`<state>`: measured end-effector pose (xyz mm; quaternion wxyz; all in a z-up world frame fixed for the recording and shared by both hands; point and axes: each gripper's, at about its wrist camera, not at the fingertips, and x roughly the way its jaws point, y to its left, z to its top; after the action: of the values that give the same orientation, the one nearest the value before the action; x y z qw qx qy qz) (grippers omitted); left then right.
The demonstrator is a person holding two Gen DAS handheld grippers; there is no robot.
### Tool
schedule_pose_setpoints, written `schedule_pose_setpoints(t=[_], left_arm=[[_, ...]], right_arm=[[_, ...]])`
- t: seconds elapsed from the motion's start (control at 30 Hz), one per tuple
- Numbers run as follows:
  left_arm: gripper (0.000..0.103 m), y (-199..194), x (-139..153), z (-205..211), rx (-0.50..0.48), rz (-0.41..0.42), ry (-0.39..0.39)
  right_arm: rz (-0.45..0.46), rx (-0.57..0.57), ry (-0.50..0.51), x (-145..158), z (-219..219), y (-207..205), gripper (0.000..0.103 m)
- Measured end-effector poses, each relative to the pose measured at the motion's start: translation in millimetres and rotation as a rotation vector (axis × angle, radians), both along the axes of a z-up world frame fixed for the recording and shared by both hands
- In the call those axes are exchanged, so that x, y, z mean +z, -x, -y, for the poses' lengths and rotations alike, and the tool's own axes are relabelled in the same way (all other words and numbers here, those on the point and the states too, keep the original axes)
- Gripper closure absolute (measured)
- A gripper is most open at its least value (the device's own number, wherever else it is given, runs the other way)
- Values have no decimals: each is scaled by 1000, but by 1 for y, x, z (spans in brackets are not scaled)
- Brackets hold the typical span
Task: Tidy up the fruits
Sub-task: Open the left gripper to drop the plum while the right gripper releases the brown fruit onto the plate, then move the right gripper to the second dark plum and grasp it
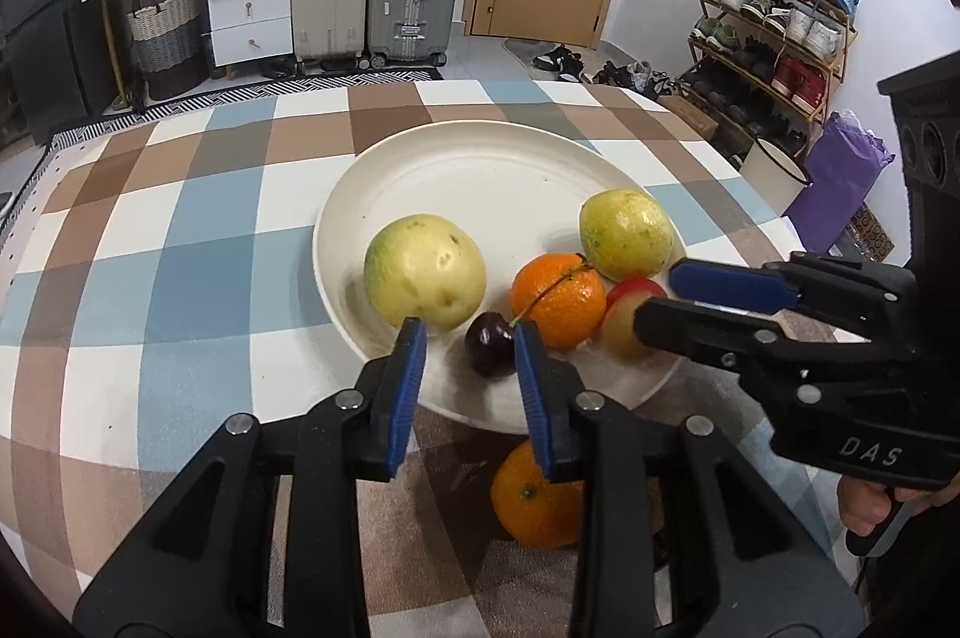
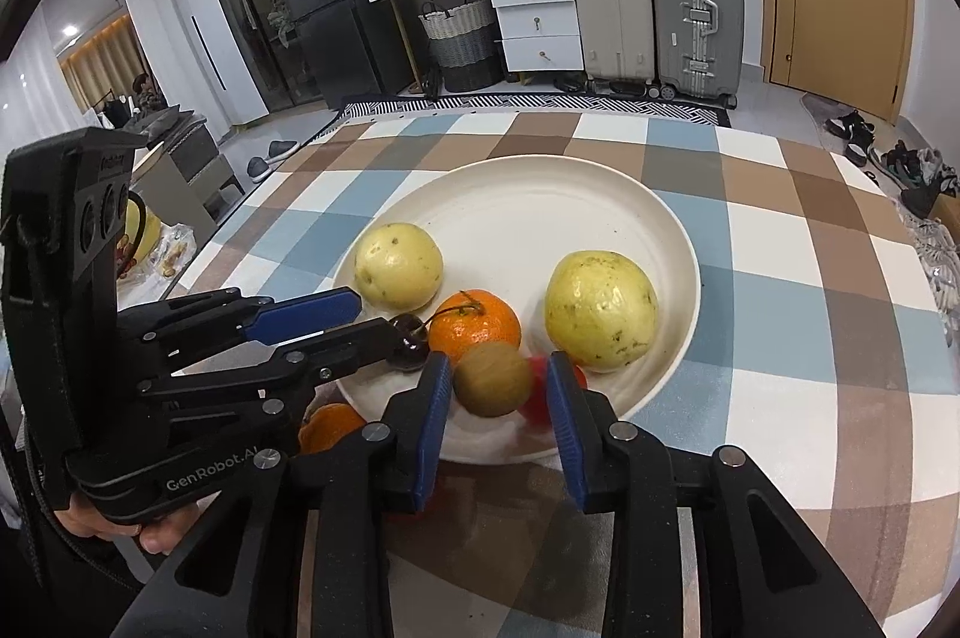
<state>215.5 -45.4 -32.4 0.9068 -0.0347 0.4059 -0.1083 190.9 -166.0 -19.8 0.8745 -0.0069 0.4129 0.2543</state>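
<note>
On my table: white plate (image 1: 480, 158) holding two guavas (image 1: 425, 270), orange (image 1: 558, 299), cherry (image 1: 491, 343), reddish fruit (image 1: 627, 320). Second orange (image 1: 534, 494) off-plate. My left tongs (image 1: 465, 338) and right tongs (image 2: 498, 386): narrowly parted, gripping nothing.

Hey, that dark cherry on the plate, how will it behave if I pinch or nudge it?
The cherry is small, round and glossy, so it may slip from flat pads or roll across the smooth plate. Its thin stem, lying over the orange, looks bendy. The skin is probably soft, so squeeze gently.
</note>
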Motion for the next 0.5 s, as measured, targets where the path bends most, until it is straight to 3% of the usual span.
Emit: schedule_pose_setpoints(t=[0.1,0.13,0.23,0.27,0.3,0.4,0.43,0.5], left_arm=[[59,9,6,-3,12,17,1],[49,14,9,-3,16,24,1],[26,32,19,-9,38,55,-7],[18,39,23,-11,45,64,-7],[17,45,27,-13,53,71,-11],[10,63,36,-20,75,79,-32],[1,69,38,-23,85,82,-38],[1,82,44,-28,106,96,-42]], right_arm=[[21,-16,-3,7,7,9,59],[26,-22,-6,9,10,11,56],[36,-44,-13,15,19,20,43],[36,-56,-17,17,23,24,30],[36,-62,-22,18,25,27,17],[45,-84,-51,25,34,38,8],[47,-89,-55,28,36,42,5],[56,-90,-58,31,38,48,1]])
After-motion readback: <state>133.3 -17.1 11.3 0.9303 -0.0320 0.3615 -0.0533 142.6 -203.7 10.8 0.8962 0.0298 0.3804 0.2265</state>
